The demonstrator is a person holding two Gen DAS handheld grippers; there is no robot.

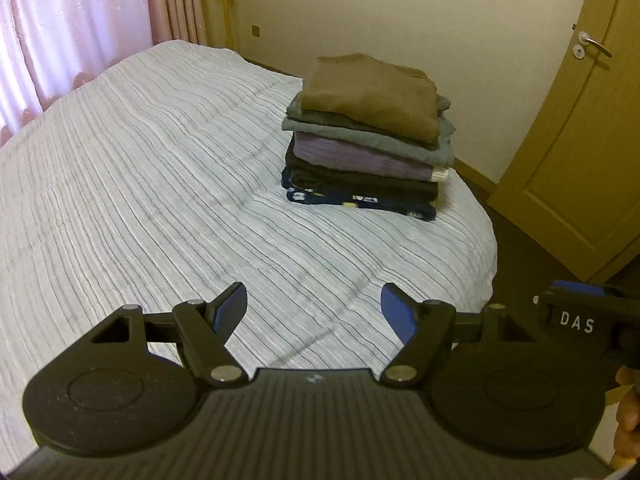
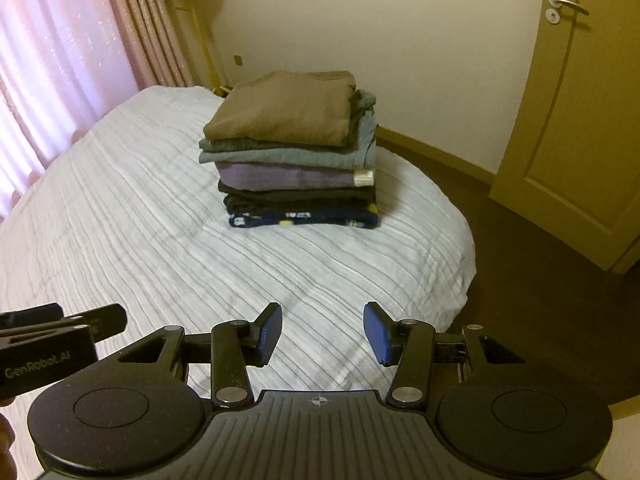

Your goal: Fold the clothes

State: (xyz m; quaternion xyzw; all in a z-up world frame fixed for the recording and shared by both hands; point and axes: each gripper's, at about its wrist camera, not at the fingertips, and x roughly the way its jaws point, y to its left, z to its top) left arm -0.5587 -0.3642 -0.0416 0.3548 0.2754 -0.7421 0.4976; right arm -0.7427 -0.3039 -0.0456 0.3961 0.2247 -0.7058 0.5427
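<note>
Curtains fill the upper left of both views, pink and lit from behind. Below them the bed spreads across the left and middle of each frame, its white cover ribbed with fine dark lines. The left gripper sits at the bottom centre of the left wrist view, its blue-padded fingers spread wide with nothing between them, above the near part of the bed. The right gripper sits at the bottom centre of its own view, likewise spread and empty. The stack of folded clothes stands on the far right part of the bed, right of centre in the left view and at mid-frame in the right view: a brown piece on top, then grey, purple and black ones, and a dark blue patterned one at the bottom. The door fills the right edge of both frames, handle at upper right. Part of a hand shows at the lower right edge of the left view.
</note>
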